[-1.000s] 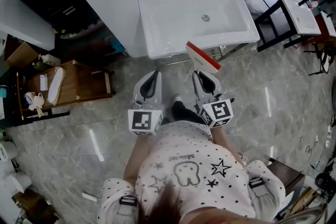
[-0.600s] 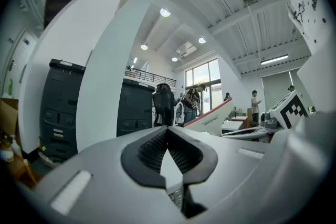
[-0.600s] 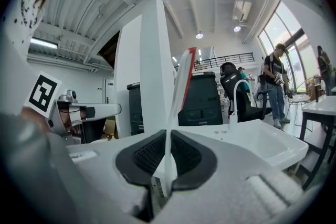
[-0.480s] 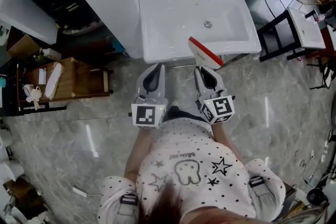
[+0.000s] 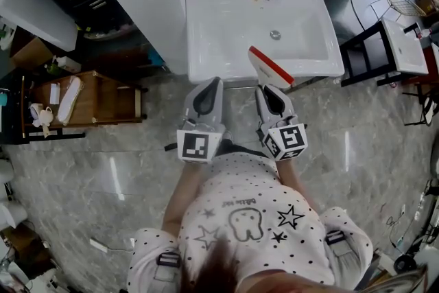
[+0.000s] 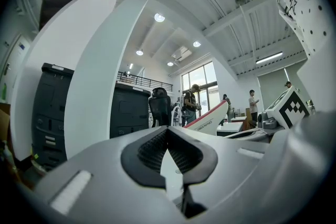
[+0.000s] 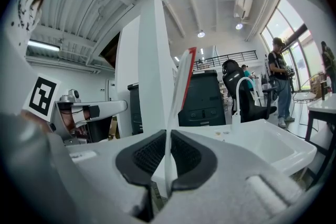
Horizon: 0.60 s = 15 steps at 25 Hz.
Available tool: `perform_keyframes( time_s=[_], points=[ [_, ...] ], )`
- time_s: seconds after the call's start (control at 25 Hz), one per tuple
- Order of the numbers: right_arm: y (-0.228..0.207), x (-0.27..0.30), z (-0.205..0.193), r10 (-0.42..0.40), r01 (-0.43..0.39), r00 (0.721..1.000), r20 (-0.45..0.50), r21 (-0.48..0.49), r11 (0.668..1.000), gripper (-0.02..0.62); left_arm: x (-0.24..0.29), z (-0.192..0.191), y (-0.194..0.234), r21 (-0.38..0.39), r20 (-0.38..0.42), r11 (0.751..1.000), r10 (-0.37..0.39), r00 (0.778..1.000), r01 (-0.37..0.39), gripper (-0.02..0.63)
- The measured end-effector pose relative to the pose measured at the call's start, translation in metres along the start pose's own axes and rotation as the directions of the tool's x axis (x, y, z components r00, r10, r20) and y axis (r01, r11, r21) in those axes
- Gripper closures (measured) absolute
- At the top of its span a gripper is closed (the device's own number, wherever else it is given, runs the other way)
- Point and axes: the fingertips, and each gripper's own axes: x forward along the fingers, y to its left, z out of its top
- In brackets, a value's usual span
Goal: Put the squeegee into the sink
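Right claw (image 5: pixel 269 88) clamps the flat white plastic squeegee with red edge (image 5: pixel 269 67) by its handle end. It looks light, stiff, slick, and hangs over the white ceramic sink (image 5: pixel 226 31) at its 5 o'clock rim. Left claw (image 5: pixel 210 82) is closed and empty.

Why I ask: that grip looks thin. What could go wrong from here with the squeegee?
1. The right gripper pinches only a thin white edge of the squeegee, which stands tall above the jaws; it may pivot or slip.
2. In the head view the squeegee hangs roughly over the sink's front rim, not clearly over the basin. Let go now, it could strike the rim and drop to the floor.
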Motion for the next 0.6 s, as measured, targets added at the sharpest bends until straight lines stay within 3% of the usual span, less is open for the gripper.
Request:
perform_keyframes(
  time_s=[0.6],
  points=[
    [0.019,0.060,0.008,-0.047,0.048,0.999,-0.018,0.029,0.998,0.574,0.029,-0.006,0.055,-0.015,-0.017,0.998,-0.065,0.998,0.065,0.612]
  ],
)
